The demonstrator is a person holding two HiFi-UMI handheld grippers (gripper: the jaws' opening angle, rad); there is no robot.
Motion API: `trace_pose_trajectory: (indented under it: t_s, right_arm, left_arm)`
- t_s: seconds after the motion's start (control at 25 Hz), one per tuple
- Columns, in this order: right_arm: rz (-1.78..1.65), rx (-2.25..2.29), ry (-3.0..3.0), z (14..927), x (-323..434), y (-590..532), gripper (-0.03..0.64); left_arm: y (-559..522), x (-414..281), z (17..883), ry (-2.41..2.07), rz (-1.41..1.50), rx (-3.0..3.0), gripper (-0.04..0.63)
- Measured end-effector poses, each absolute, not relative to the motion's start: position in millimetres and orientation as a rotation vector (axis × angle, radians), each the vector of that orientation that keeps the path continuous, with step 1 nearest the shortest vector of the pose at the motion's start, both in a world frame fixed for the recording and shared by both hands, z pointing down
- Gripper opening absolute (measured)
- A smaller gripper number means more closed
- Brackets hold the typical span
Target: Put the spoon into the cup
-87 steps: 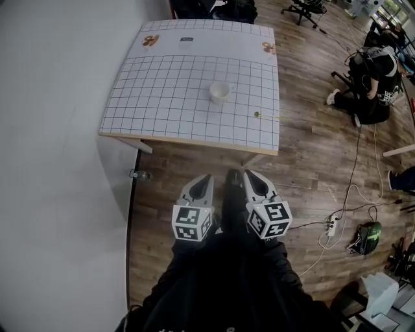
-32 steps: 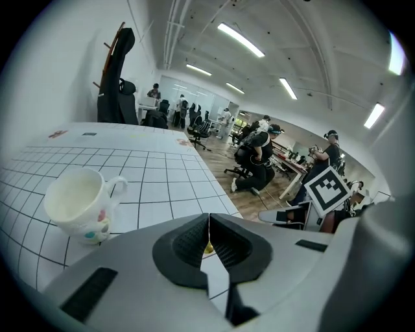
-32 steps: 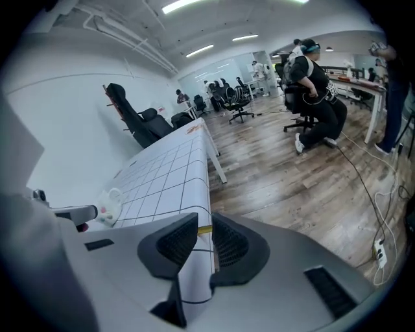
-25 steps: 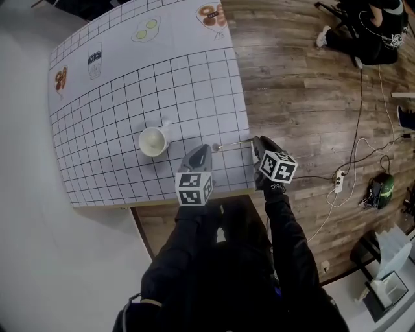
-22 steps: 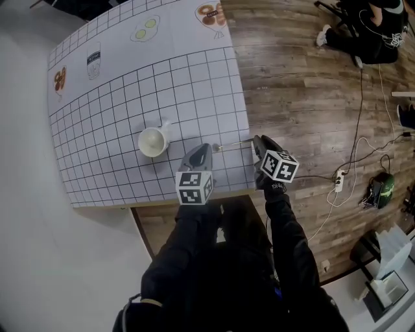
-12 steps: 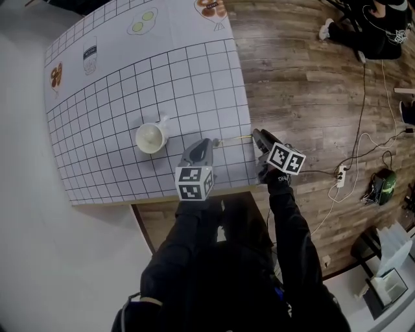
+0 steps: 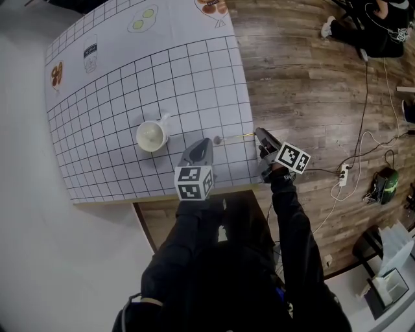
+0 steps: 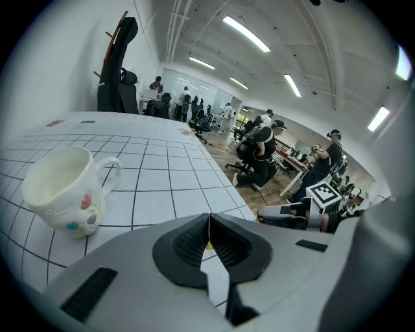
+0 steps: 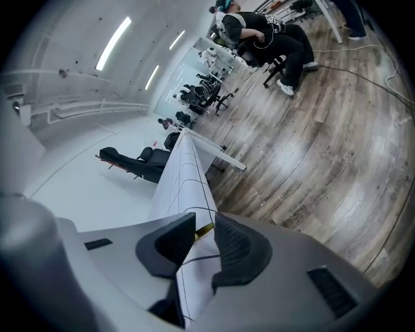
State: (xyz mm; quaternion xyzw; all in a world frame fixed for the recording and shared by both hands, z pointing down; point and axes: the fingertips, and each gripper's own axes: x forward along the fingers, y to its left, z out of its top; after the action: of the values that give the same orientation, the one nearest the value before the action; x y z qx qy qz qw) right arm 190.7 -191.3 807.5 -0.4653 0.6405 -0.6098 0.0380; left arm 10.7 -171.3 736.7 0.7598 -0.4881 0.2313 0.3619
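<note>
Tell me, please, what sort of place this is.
Most likely an open-plan office or lab: people sit at desks, long strip lights line the ceiling, and a power strip lies on the wood-plank floor beside a grid-marked table.

The bench (image 7: 194, 71) is topped in white with a black grid. Printed pictures line its far edge: brown pastries (image 7: 211, 8), two green rounds (image 7: 144, 18), a drink (image 7: 90, 53). Right of it lies brown plank floor (image 7: 305, 84), with a white power strip (image 7: 342, 175) and a green-and-black device (image 7: 384, 179) among trailing cables. At the far right sits a person in black (image 7: 382, 29). Beyond the bench's far left, a coat stand (image 8: 115, 61) carries a dark coat.
</note>
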Motion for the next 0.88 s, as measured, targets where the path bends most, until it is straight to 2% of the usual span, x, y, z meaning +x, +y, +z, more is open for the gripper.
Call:
trace_pose_trajectory:
  t_s: [0.12, 0.44, 0.88]
  right_arm:
    - [-1.860, -1.372, 1.936, 802, 188, -192, 0.081]
    - [-1.766, -1.221, 1.935, 758, 182, -202, 0.038]
    - [-1.664, -1.088, 2.056, 691, 142, -220, 0.023]
  left_arm:
    - [-169, 8, 737, -1.263, 0.589, 1.947, 0.034]
    - [-170, 5, 726, -1.280, 0.564, 1.948, 0.034]
    - [-166, -26, 696, -1.372, 0.499, 1.909, 0.034]
